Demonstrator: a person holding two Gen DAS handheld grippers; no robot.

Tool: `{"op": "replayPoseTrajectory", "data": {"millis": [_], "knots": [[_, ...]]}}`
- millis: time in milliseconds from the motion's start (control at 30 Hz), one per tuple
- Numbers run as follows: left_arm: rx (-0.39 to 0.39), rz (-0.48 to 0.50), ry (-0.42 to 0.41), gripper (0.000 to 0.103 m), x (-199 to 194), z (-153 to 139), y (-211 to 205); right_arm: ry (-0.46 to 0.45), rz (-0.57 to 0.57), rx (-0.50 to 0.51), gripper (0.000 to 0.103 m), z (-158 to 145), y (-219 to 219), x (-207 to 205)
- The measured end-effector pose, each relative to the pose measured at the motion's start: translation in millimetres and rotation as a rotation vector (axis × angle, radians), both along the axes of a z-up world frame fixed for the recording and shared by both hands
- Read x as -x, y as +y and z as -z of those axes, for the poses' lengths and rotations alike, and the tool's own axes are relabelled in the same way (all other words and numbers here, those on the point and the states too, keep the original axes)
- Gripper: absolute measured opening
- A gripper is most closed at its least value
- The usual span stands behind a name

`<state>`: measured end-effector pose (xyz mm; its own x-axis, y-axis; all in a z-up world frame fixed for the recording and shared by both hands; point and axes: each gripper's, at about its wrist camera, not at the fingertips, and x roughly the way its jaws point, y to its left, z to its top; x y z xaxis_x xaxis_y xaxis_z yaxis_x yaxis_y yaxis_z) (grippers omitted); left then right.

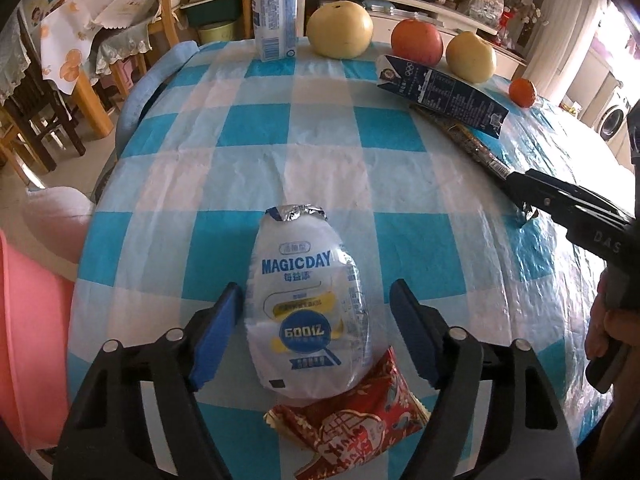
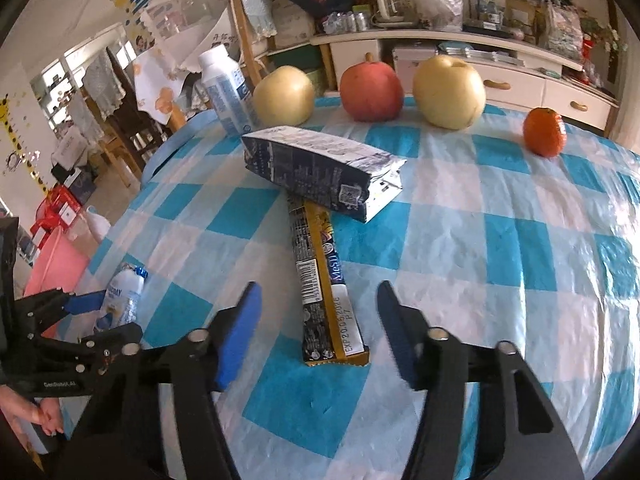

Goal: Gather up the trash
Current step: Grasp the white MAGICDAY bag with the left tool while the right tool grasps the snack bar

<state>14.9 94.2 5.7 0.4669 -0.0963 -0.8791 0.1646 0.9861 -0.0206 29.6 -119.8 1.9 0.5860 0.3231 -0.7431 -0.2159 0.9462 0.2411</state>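
A white MAGICDAY bottle [image 1: 306, 300] lies on its side on the blue-checked tablecloth [image 1: 280, 128], between the open fingers of my left gripper [image 1: 316, 312]. A red wrapper [image 1: 352, 420] lies just under the bottle's base. In the right wrist view, a long dark and gold snack wrapper [image 2: 324, 280] lies between the open fingers of my right gripper [image 2: 318, 308]. A flattened dark blue milk carton [image 2: 320, 170] rests across the wrapper's far end. The carton [image 1: 440, 92] and my right gripper [image 1: 516, 190] also show in the left wrist view. The bottle [image 2: 120, 300] and left gripper [image 2: 86, 314] show at left in the right wrist view.
An upright white bottle [image 1: 274, 12], two yellow pears [image 1: 340, 30], a red apple [image 1: 416, 42] and a small orange [image 1: 522, 92] stand along the table's far edge. A pink bin [image 1: 28, 332] sits left of the table. Chairs and a cabinet stand beyond.
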Motion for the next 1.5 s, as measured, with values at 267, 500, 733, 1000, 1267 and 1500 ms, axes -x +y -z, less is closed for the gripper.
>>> {"op": "replayPoseTrajectory", "data": {"millis": [267,500,733,1000,1267,1500], "knots": [[-0.002,0.011,-0.013,0.06,-3,-1,-3,0.01,-0.033,0.065,0.047,5,10,-1],[-0.017,0.027,-0.028,0.06,-4,0,-7,-0.018,-0.06,0.171,0.045,7,22,1],[-0.04,0.048,-0.062,0.064,-4,2,-9,-0.03,-0.055,0.197,0.03,8,16,0],[-0.024,0.065,-0.076,0.06,-4,2,-9,-0.03,-0.068,0.157,0.028,7,14,3],[0.058,0.068,-0.091,0.06,6,-7,-1,0.031,-0.102,-0.104,0.027,-3,6,13],[0.076,0.043,-0.131,0.06,17,-19,16,0.039,-0.171,-0.189,0.027,-14,24,29]]}}
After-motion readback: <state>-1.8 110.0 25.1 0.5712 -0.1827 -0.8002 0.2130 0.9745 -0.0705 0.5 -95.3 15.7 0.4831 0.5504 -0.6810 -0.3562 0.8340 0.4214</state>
